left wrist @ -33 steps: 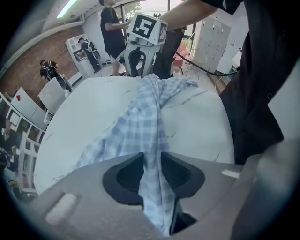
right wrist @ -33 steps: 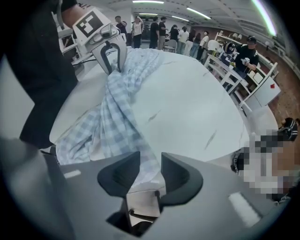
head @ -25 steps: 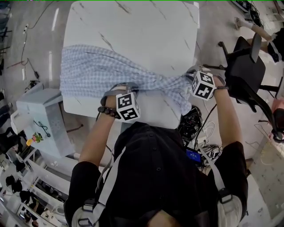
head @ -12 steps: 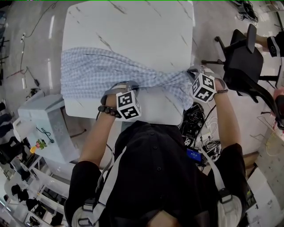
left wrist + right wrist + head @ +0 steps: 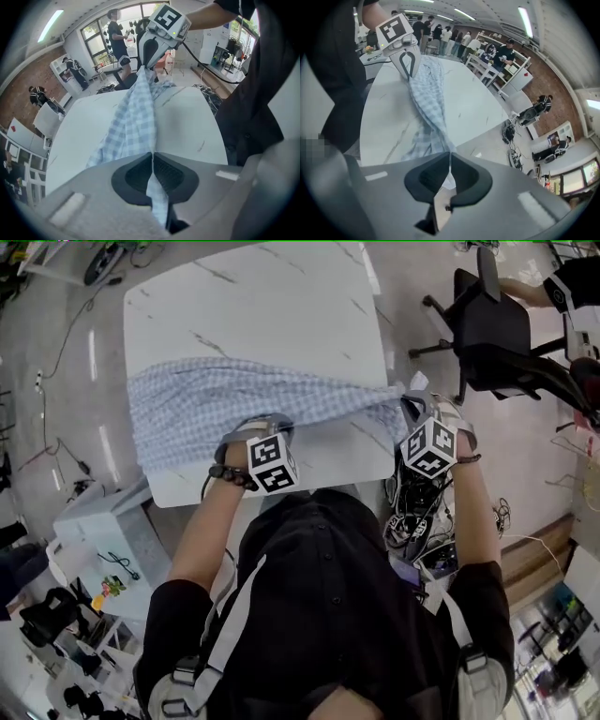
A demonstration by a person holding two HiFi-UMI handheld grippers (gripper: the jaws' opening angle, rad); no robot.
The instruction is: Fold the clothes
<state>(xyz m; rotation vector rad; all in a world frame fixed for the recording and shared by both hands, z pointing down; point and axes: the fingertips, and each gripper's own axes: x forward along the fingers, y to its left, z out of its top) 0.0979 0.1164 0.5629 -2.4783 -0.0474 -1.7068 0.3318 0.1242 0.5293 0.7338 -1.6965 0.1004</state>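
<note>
A shared lab or workshop hall

I stand at a white marble-look table [image 5: 281,315] on a shiny hard floor, with cables [image 5: 412,507] tangled beside it. Around me are a rolling chair [image 5: 487,329], white shelves [image 5: 61,70] along a brick wall [image 5: 21,105], strip lights [image 5: 525,21] overhead, big windows [image 5: 98,42], and people [image 5: 440,33] grouped at other tables.

the left forearm [image 5: 202,521] and right forearm [image 5: 473,512] reach forward, wrists bent steeply down. the left gripper [image 5: 255,422] has its jaws pressed together on the checked cloth [image 5: 187,404]; the right gripper [image 5: 413,405] pinches the cloth's other end, jaws equally tight.
</note>
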